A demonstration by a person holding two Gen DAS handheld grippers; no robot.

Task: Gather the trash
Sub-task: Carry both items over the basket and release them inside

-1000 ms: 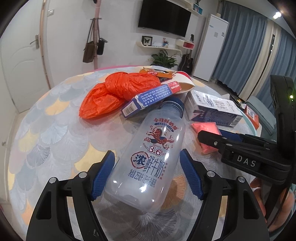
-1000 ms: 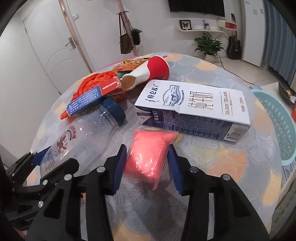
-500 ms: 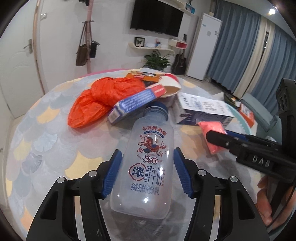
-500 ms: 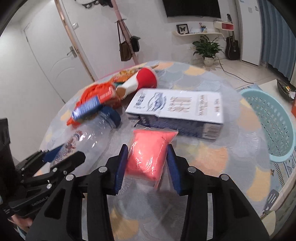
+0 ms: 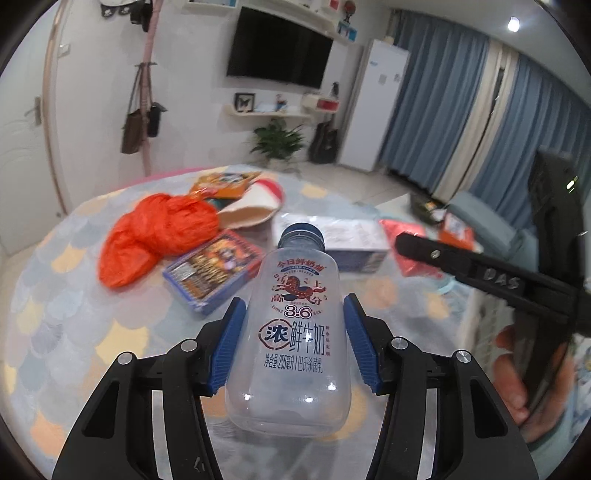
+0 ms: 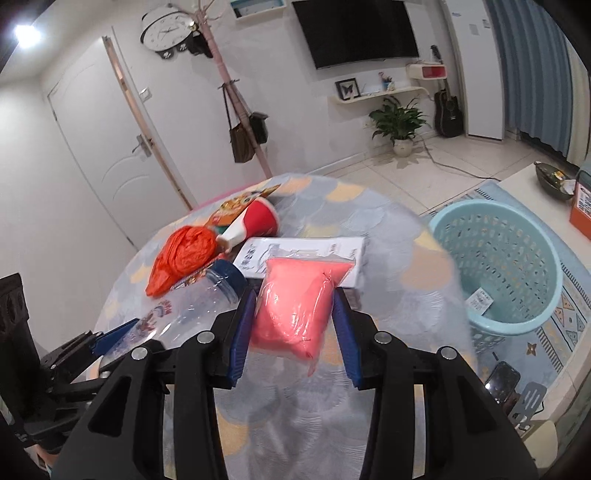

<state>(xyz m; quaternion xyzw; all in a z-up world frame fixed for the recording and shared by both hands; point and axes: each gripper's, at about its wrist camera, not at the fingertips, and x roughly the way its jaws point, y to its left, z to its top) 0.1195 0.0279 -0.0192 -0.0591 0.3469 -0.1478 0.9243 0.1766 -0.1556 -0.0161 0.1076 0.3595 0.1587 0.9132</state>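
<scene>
Left gripper (image 5: 293,343), whose jaws have just closed in, clamps a clear, blue-capped milk bottle (image 5: 295,332) above the round table (image 5: 66,295); right gripper (image 6: 295,325) squeezes a pink pouch (image 6: 299,302). Its cloth is scale-patterned, in a white-walled room with a TV (image 6: 354,29); a blue basket (image 6: 495,266) sits on the floor. Both items now hang higher off the table than a second ago.

The left gripper (image 5: 293,339) points forward and down, its blue pads (image 5: 229,345) pressed against a clear bottle (image 5: 295,332). At its 2 o'clock, the right gripper (image 6: 295,326) pinches a pink packet (image 6: 299,302), fingers (image 5: 517,369) wrapping its handle.
</scene>
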